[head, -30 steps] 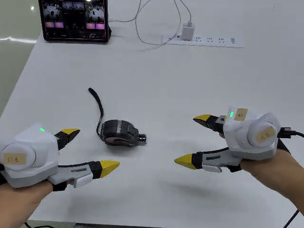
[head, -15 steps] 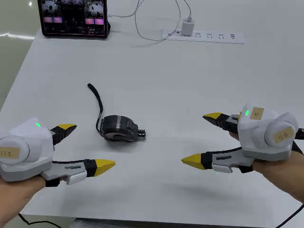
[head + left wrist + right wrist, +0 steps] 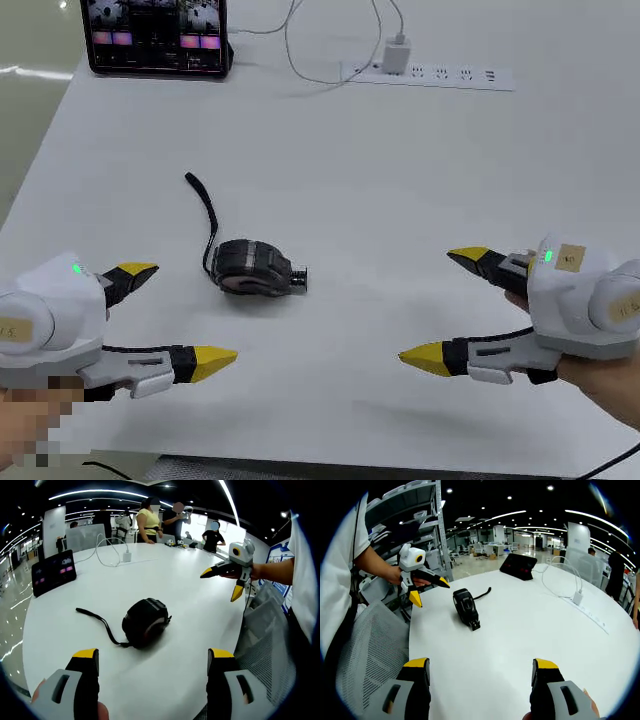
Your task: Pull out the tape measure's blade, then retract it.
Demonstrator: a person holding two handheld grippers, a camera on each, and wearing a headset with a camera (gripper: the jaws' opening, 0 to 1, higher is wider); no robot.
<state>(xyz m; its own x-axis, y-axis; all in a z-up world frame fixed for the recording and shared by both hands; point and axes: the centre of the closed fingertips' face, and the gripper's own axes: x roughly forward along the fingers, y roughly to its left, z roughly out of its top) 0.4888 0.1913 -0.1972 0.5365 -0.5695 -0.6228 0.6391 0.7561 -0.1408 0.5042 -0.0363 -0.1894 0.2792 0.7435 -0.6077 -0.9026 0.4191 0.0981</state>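
Observation:
A black tape measure (image 3: 256, 270) lies on the white table (image 3: 400, 180), its blade tip facing right and its black wrist strap (image 3: 205, 215) trailing away. It also appears in the left gripper view (image 3: 146, 622) and the right gripper view (image 3: 465, 605). My left gripper (image 3: 175, 315) is open at the near left, a short way from the case, with nothing between its yellow-tipped fingers. My right gripper (image 3: 445, 305) is open at the near right, well apart from the tape measure and holding nothing.
A tablet (image 3: 158, 40) stands at the table's far left. A white power strip (image 3: 430, 75) with a plugged charger (image 3: 397, 55) and cables lies at the far edge. The near table edge runs just below both grippers. People stand in the room beyond (image 3: 150, 520).
Both grippers have drawn back toward the near edge and spread a little wider apart. The tape measure has stayed in place, and both grippers remain open.

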